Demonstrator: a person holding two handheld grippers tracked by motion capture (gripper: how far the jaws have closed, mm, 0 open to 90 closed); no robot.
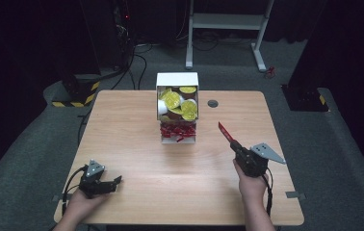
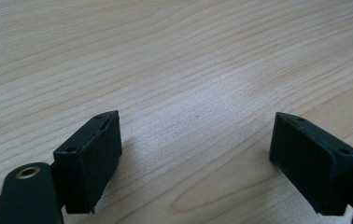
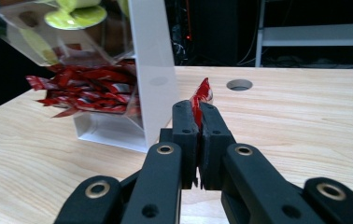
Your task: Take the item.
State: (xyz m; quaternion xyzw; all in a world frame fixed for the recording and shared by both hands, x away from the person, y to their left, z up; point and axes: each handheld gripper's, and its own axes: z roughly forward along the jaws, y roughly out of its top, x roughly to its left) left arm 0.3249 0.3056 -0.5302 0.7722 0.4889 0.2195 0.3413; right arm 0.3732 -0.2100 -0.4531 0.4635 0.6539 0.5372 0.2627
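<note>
right hand-held gripper [image 1: 232, 142] clamps red sachet [image 1: 225, 131] by its end: light, floppy, slippery foil. left hand-held gripper [image 1: 115, 182] wide at 7 o'clock on desk [image 1: 170, 173].

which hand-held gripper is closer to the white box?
Right. The right hand-held gripper, shut on a red packet, is just right of the white box; the left hand-held gripper sits at the near-left table edge.

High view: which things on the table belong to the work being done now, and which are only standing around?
Part of the work:
- red sachet, clamped in the right gripper
- white dispenser box with more red sachets

Just there:
- yellow-lidded cups in the box's upper part
- left gripper, open, resting on the table
- round hole in the tabletop
</note>
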